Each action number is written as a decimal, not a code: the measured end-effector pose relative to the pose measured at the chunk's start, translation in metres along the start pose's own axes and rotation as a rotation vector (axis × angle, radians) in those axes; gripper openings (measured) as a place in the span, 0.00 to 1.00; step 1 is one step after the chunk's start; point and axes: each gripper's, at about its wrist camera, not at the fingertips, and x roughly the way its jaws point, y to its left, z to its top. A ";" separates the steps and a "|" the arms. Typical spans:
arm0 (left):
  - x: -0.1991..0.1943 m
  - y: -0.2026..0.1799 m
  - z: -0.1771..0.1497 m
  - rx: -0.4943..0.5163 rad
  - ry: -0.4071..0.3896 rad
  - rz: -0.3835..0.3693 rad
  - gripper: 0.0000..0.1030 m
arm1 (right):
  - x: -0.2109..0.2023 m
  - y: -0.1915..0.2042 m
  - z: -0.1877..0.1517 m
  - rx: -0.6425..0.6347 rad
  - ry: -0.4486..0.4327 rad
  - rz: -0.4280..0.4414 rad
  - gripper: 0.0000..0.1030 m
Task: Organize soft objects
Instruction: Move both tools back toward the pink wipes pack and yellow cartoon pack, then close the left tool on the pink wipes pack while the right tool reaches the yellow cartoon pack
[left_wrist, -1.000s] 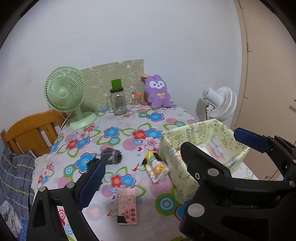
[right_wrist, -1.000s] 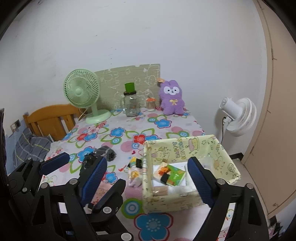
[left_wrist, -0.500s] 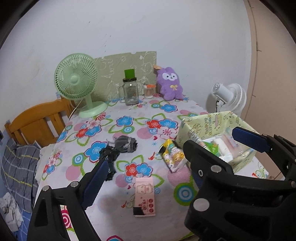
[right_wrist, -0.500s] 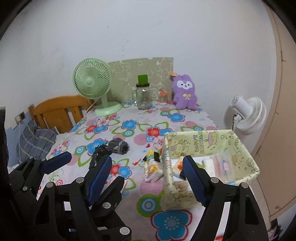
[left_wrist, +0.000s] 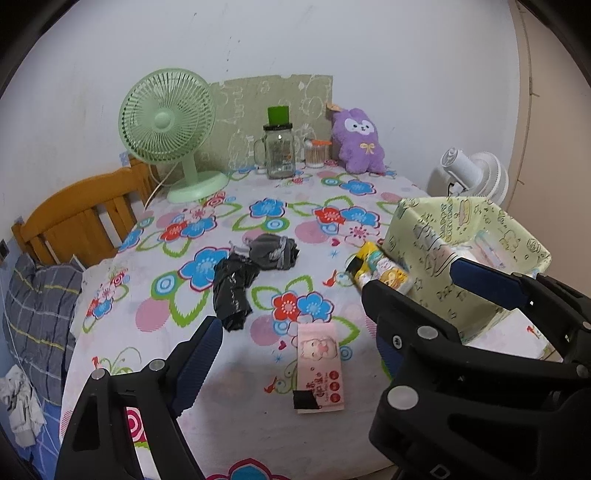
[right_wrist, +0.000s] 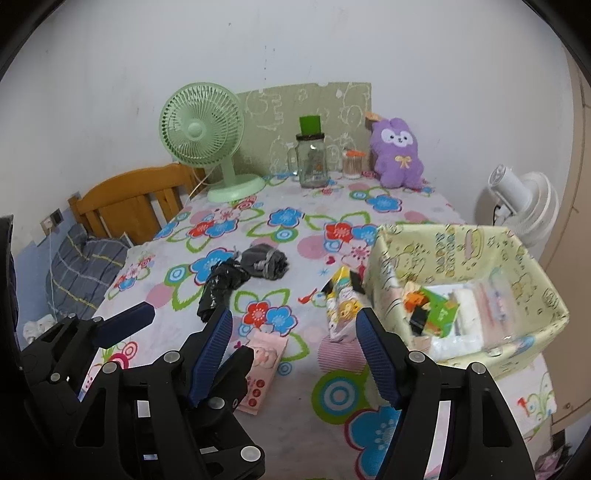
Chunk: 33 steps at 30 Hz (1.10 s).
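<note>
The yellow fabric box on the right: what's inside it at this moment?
The yellow fabric box holds a green-and-orange packet and white and pink tissue-type packs. Its near wall and the right gripper hide the bottom front corner.

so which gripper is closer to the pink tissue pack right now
Left. The left gripper hangs right over the pink tissue pack, which lies between its open fingers. The right gripper sits off to the pack's right, nearer the basket.
</note>
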 end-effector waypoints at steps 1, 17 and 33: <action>0.002 0.001 -0.001 -0.002 0.007 -0.001 0.84 | 0.002 0.001 -0.001 0.000 0.004 -0.001 0.70; 0.042 0.005 -0.019 -0.022 0.107 -0.054 0.84 | 0.043 -0.004 -0.019 0.054 0.073 -0.097 0.70; 0.078 0.005 -0.029 -0.031 0.183 -0.062 0.60 | 0.065 -0.015 -0.032 0.102 0.095 -0.177 0.70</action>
